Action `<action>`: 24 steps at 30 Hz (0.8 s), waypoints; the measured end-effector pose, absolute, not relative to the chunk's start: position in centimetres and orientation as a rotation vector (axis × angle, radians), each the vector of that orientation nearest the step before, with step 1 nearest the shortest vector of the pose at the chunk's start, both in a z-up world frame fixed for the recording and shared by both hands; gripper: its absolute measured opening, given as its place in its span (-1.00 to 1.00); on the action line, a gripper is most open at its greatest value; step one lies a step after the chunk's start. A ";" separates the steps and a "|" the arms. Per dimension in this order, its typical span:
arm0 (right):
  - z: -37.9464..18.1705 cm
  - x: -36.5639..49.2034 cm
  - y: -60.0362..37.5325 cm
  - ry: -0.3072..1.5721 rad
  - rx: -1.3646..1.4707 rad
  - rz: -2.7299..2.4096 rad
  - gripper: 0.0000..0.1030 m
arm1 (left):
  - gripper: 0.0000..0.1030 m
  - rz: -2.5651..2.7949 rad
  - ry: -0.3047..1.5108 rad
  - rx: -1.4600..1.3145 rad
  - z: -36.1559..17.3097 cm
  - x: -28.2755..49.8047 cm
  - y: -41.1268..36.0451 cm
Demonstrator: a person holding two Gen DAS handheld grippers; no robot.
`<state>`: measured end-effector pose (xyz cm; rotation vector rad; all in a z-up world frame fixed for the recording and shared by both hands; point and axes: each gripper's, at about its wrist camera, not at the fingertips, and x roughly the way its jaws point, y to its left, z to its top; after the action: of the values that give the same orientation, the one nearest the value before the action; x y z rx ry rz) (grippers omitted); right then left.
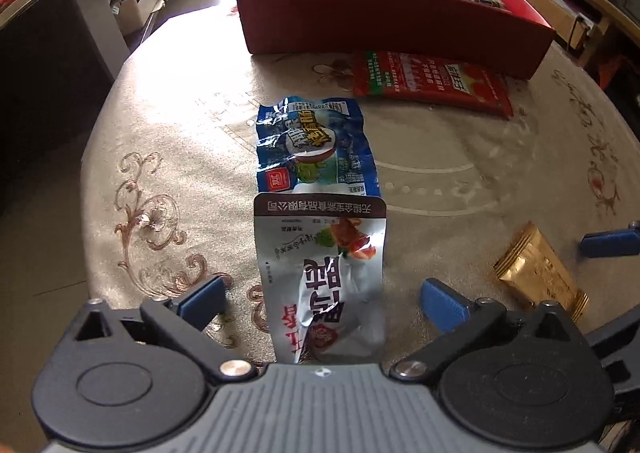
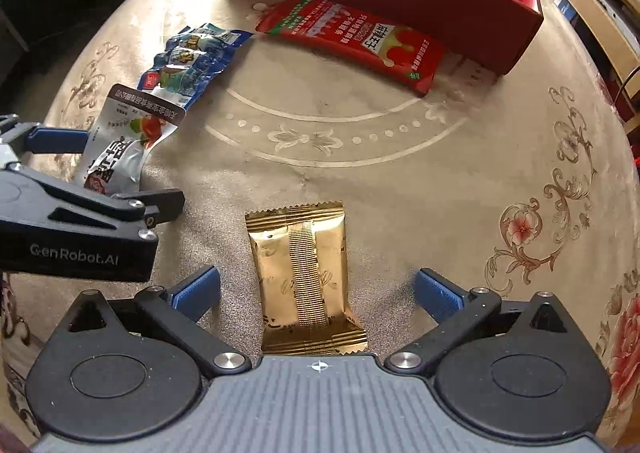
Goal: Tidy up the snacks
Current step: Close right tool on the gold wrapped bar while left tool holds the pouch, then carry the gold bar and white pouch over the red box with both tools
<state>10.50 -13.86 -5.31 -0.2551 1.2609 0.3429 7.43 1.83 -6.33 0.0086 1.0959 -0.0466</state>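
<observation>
Between my left gripper's (image 1: 322,303) wide-open blue pads lies a white snack pouch (image 1: 324,281), untouched on either side. Beyond it sits a blue packet (image 1: 316,145), then a red packet (image 1: 430,83) against the red box (image 1: 360,25) holding 2 or more snacks. My right gripper (image 2: 316,295) also stands fully spread, gripping nothing, with a gold packet (image 2: 306,277) flat on the beige tablecloth (image 2: 400,205) between its pads.

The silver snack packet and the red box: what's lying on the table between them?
In the left wrist view, a blue snack packet lies just beyond the silver packet, then bare tablecloth up to the red box.
</observation>
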 end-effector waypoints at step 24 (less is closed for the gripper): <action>-1.4 8.7 -16.0 1.153 -0.164 0.298 -0.11 | -0.07 -0.081 1.075 -0.047 -3.5 6.5 0.2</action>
<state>8.69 -15.97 -1.42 -0.1641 1.1533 0.2977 6.53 0.21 -3.47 -0.0470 1.0753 -0.0811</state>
